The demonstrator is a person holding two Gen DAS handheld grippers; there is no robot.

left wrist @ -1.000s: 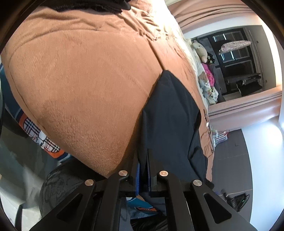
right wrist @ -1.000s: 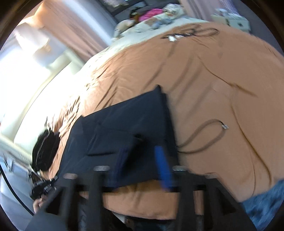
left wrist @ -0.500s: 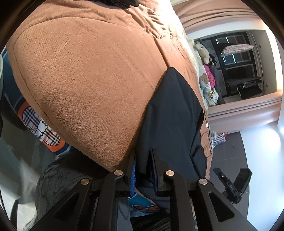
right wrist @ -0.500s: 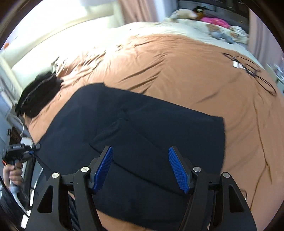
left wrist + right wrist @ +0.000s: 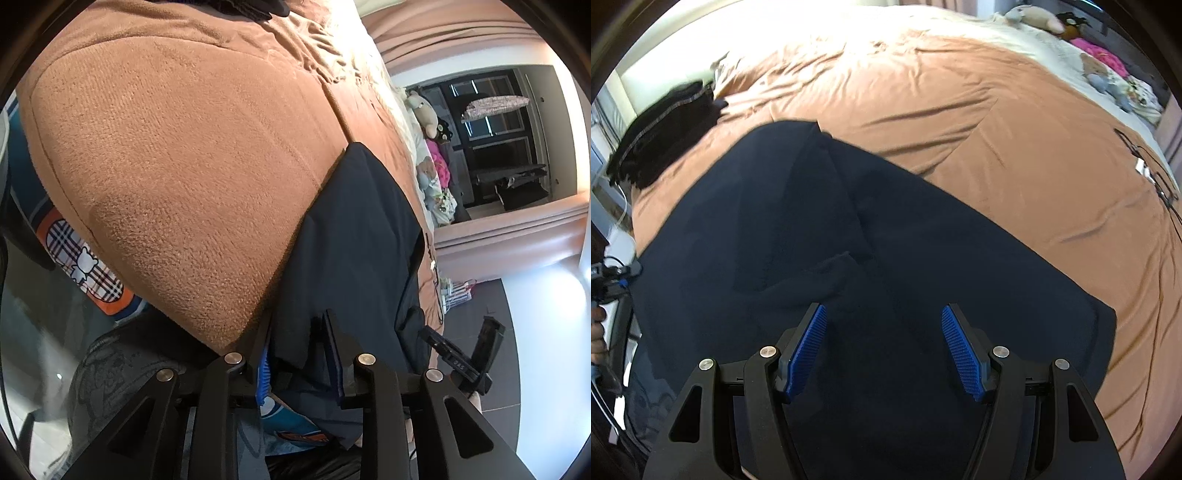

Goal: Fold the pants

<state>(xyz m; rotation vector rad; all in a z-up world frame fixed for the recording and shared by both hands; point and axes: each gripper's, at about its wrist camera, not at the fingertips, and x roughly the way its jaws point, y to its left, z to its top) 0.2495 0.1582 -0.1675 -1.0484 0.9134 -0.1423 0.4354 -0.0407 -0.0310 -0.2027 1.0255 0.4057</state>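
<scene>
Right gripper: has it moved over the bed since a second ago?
Yes. The right gripper has swung across the pants, toward the black bundle near the brown blanket's corner, which now shows closer in its view.

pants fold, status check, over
Left gripper opening, pants edge between the jaws. Right gripper open, empty, over the pants. Nothing in the way.

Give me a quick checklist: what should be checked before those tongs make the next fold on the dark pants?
1. Left tongs letting go: ok, jaws opening, pants edge between them.
2. Right tongs ready to grab: ok, jaws wide, nothing between the pads.
3. Pants lying flat: not ok, a bunched ridge near the middle.
4. Pants fully on the brown blanket: not ok, the near edge hangs over the bed's side.
5. Cable clear of the pants: ok, far off.
</scene>
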